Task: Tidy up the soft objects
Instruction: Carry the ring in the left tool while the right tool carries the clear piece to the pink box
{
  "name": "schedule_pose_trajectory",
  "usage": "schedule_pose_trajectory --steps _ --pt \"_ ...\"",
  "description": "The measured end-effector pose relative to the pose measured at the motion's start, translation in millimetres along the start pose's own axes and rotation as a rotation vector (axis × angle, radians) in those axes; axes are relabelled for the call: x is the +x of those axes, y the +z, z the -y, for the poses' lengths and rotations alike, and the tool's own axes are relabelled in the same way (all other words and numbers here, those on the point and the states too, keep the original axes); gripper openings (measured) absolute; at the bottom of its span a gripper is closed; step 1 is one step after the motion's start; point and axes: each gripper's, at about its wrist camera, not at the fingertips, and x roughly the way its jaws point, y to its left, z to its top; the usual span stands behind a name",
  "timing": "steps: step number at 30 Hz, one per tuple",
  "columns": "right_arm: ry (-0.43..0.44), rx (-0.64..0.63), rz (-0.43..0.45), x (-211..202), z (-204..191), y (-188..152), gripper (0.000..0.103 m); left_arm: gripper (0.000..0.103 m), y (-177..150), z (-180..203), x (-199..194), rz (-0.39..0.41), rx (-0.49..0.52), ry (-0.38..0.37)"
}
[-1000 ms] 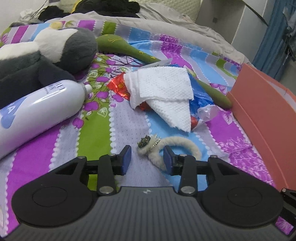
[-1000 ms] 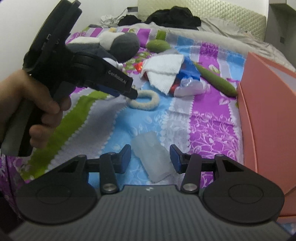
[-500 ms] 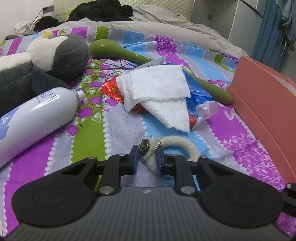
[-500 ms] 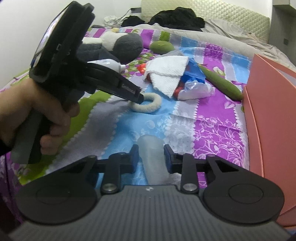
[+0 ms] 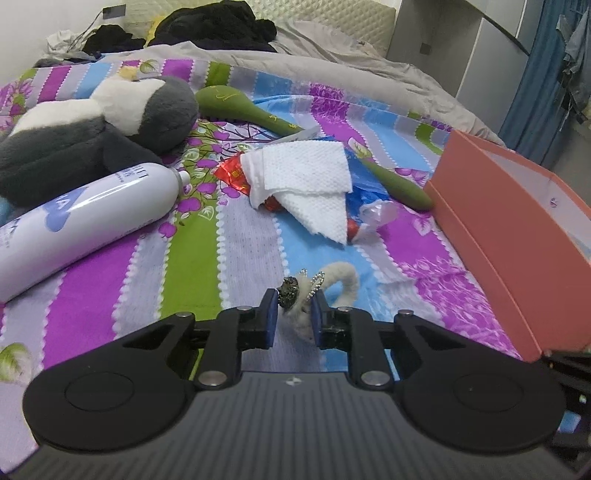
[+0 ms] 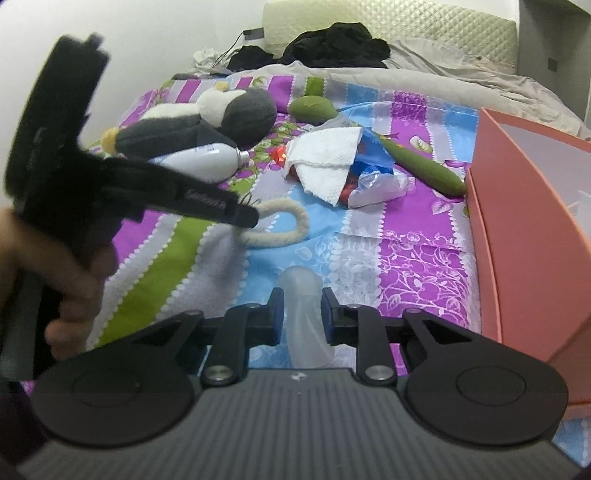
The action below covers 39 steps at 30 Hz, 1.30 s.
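Observation:
My left gripper (image 5: pixel 293 308) is shut on a cream fuzzy ring (image 5: pixel 341 280) with a small charm and holds it just above the striped bedspread; the ring also shows in the right wrist view (image 6: pixel 291 225), hanging from the left gripper (image 6: pixel 247 218). My right gripper (image 6: pixel 302 310) is shut on a translucent soft block (image 6: pixel 301 295) and holds it above the bed. A grey and white plush toy (image 5: pixel 92 136) lies at the left. A folded white cloth (image 5: pixel 306 184) lies mid-bed over red and blue wrappers.
An orange box (image 5: pixel 517 229) stands open at the right, also in the right wrist view (image 6: pixel 524 221). A white bottle (image 5: pixel 85 221) lies at the left. A long green soft toy (image 5: pixel 280 125) runs across the bed. Dark clothes (image 5: pixel 214 26) lie by the headboard.
Both grippers closed, the left on the fuzzy ring and the right on the translucent block, then lifted them off the bedspread. The left gripper moved up and back.

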Motion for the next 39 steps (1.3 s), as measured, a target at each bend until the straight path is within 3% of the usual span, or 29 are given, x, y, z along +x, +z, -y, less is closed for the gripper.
schedule_pose_trajectory --steps 12,27,39 --pt "-0.02 0.038 0.051 -42 -3 6 0.025 0.022 -10 1 -68 0.039 -0.067 -0.002" --pt "-0.046 0.077 0.175 -108 -3 48 0.025 0.022 20 35 -144 0.103 -0.063 -0.056" --pt "-0.068 0.141 0.285 -173 26 86 0.025 0.022 61 94 -187 0.13 -0.025 -0.137"
